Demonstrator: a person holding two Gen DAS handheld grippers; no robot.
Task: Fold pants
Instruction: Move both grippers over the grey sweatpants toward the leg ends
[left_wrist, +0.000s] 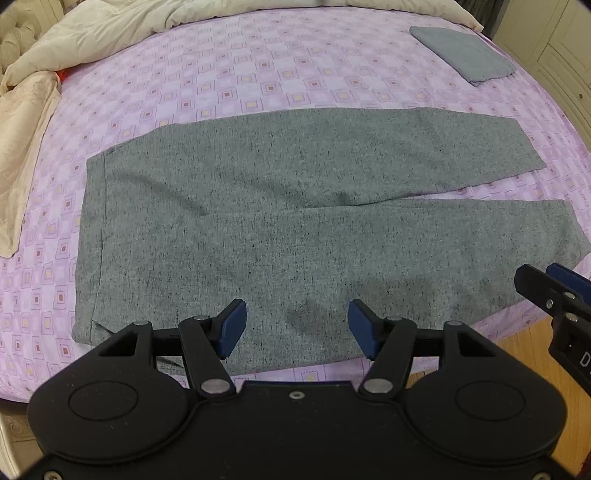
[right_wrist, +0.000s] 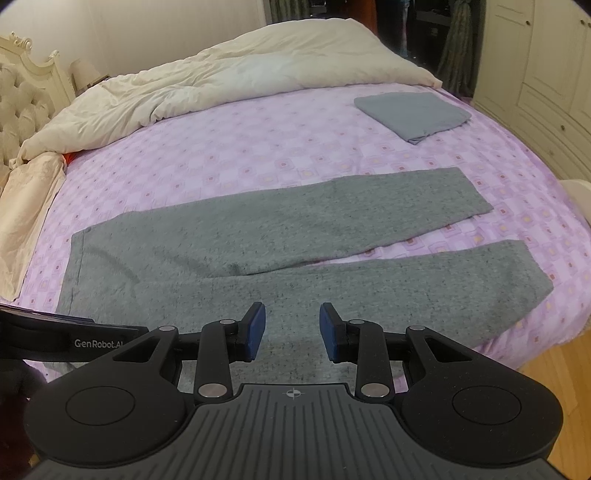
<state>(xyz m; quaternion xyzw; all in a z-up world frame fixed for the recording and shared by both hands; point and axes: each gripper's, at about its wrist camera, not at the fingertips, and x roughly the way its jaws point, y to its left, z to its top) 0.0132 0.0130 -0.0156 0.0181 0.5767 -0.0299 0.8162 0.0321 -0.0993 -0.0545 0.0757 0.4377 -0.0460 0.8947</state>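
Grey speckled pants (left_wrist: 295, 206) lie flat on the bed, waistband at the left, two legs spread apart toward the right; they also show in the right wrist view (right_wrist: 280, 258). My left gripper (left_wrist: 295, 326) is open and empty, hovering over the near edge of the near leg. My right gripper (right_wrist: 292, 328) is open and empty, also above the near leg; it shows at the right edge of the left wrist view (left_wrist: 554, 291). The left gripper's body shows at the left of the right wrist view (right_wrist: 55, 332).
The bed has a purple checked sheet (left_wrist: 258, 74). A folded grey-blue cloth (right_wrist: 413, 114) lies at the far right. A cream duvet (right_wrist: 221, 85) is bunched along the far side and a beige cloth (left_wrist: 22, 147) hangs at the left. Wooden floor (right_wrist: 554, 369) lies right.
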